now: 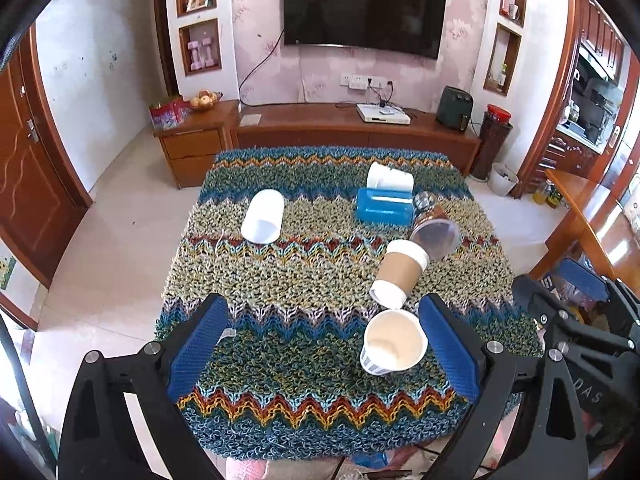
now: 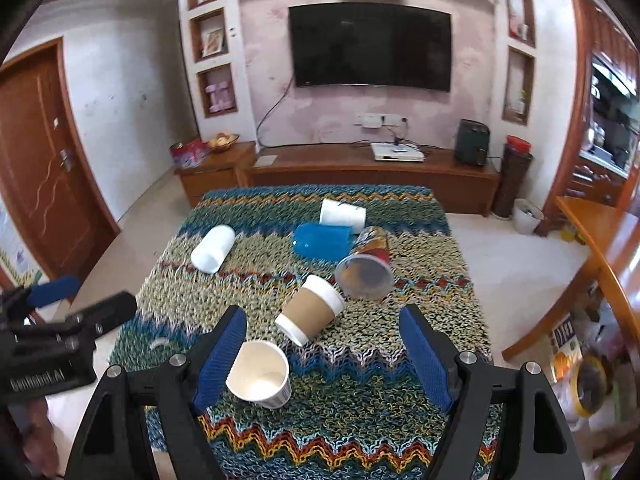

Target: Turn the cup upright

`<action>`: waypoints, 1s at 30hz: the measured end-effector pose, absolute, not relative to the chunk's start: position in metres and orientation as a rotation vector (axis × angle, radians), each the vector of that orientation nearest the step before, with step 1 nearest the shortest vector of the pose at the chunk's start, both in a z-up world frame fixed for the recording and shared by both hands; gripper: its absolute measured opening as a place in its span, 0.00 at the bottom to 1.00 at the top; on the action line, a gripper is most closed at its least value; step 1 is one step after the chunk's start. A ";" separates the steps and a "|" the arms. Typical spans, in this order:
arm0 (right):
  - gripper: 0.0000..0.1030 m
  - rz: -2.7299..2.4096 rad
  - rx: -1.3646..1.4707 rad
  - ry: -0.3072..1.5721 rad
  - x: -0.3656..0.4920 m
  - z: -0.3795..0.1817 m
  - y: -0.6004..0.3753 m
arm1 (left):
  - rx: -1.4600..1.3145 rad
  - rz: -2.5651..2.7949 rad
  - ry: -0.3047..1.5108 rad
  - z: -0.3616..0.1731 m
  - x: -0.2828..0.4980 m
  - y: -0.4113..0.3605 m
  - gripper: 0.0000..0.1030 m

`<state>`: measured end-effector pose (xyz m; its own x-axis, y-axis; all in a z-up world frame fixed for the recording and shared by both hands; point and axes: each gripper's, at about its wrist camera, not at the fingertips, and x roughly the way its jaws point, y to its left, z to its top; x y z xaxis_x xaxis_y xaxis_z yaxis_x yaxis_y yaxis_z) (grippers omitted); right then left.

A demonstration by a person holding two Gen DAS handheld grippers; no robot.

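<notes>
I have both grippers hovering over the near edge of the table with the shaggy zigzag-knit cloth (image 1: 280,288). My left gripper (image 1: 324,348) has its blue-padded jaws spread wide and holds nothing; my right gripper (image 2: 324,360) is likewise spread wide and empty. The small white paper cup with a striped side (image 1: 394,346) stands upright, mouth up, just inside the left gripper's right-hand finger, and in the right wrist view it sits beside that gripper's left-hand finger. Just beyond it the brown-sleeved paper coffee cup with a white rim (image 1: 400,272) lies on its side. Farther back lie a clear plastic cup with a printed wrap (image 2: 366,270), a blue plastic tumbler (image 2: 322,242), a white cylindrical cup (image 1: 264,216) off to the left, and another white cup (image 2: 342,212) at the far edge, all tipped over.
</notes>
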<state>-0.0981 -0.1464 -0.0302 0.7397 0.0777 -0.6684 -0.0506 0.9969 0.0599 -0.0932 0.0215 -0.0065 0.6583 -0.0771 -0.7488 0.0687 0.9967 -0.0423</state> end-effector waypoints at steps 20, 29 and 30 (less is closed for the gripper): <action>0.77 -0.004 0.051 0.657 -0.099 -0.006 -0.146 | -0.035 -0.013 0.811 0.008 -0.084 0.019 0.94; 0.77 -0.007 0.049 0.668 -0.096 -0.010 -0.144 | -0.030 0.016 0.818 0.004 -0.081 0.019 0.94; 0.77 -0.008 0.048 0.667 -0.096 -0.010 -0.144 | -0.030 0.017 0.818 0.003 -0.080 0.019 0.94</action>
